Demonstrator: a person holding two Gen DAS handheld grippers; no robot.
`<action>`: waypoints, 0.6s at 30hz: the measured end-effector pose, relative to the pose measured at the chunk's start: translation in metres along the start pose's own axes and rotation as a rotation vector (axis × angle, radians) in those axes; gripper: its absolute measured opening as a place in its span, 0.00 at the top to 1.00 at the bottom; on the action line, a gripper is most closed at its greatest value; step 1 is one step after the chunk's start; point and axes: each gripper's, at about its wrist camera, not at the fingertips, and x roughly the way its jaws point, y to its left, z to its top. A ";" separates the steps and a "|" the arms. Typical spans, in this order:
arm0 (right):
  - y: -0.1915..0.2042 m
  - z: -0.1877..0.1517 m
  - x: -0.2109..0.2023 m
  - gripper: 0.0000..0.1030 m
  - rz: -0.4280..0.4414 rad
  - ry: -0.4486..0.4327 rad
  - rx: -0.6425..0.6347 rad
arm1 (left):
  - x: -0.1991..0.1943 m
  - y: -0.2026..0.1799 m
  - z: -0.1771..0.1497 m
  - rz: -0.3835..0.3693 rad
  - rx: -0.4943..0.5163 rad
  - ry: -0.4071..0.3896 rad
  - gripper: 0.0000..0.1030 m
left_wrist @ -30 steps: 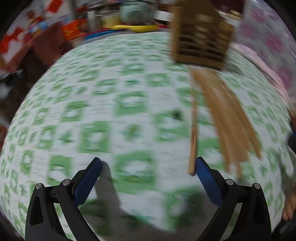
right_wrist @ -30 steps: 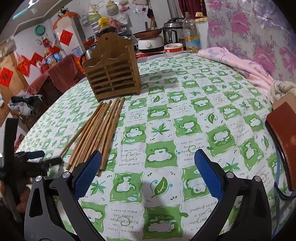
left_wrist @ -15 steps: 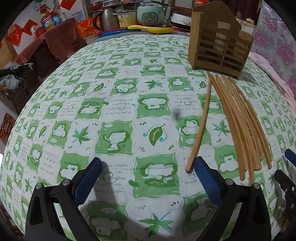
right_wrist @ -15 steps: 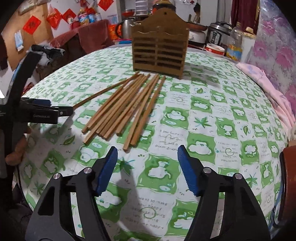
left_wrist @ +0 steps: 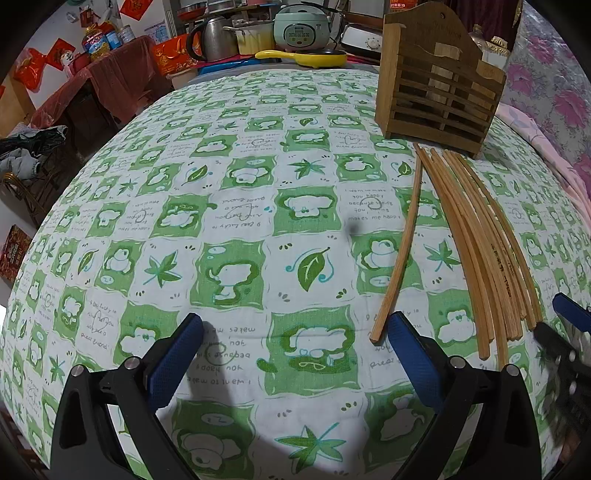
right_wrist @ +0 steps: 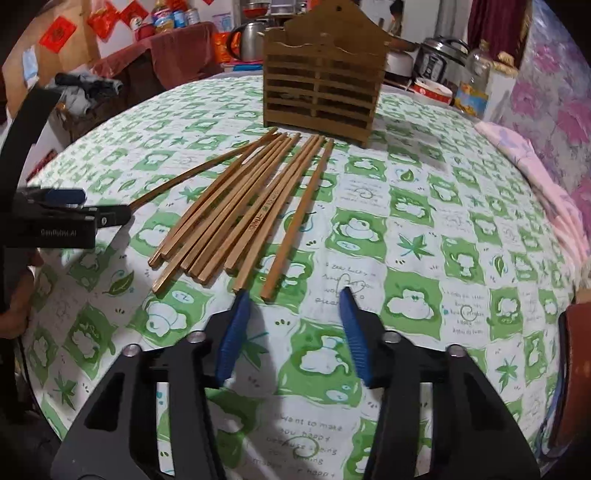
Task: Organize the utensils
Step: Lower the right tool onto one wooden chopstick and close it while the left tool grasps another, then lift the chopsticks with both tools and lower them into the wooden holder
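Observation:
Several wooden chopsticks (right_wrist: pixel 240 218) lie fanned on the green-and-white tablecloth, their far ends near a slatted wooden holder (right_wrist: pixel 325 92) that stands upright. My right gripper (right_wrist: pixel 294 295) hovers just short of their near ends. Its jaws are closing, and only the tip of the rightmost chopstick (right_wrist: pixel 295 221) reaches between them, untouched by the pads. In the left wrist view one chopstick (left_wrist: pixel 399 251) lies apart from the bundle (left_wrist: pixel 480 251), its near end beside my left gripper's right finger. The left gripper (left_wrist: pixel 293 343) is open over bare cloth. The holder (left_wrist: pixel 439 85) stands beyond.
A kettle (left_wrist: pixel 214 37), a rice cooker (left_wrist: pixel 301 26) and a yellow pan (left_wrist: pixel 303 57) crowd the space behind the table. A pink cloth (right_wrist: pixel 535 173) drapes the right edge. A brown chair back (right_wrist: pixel 578 369) stands at the near right.
The right gripper has swung left to the chopsticks' near ends, rolled, and its jaws have narrowed. The left gripper's view has steadied from blur and holds still.

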 end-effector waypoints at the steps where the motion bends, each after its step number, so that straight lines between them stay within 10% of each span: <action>1: -0.005 0.000 0.001 0.68 -0.001 0.002 0.032 | 0.000 0.001 0.000 0.000 0.000 0.000 0.05; 3: -0.013 0.000 0.002 0.83 0.005 0.002 0.078 | 0.000 0.000 0.000 -0.001 0.000 -0.001 0.05; 10: -0.011 0.000 0.002 0.81 -0.011 0.003 0.071 | -0.012 -0.006 -0.008 -0.040 0.067 -0.023 0.07; 18: -0.012 -0.001 0.001 0.94 0.020 -0.002 0.072 | -0.016 -0.023 -0.011 -0.121 0.155 -0.050 0.61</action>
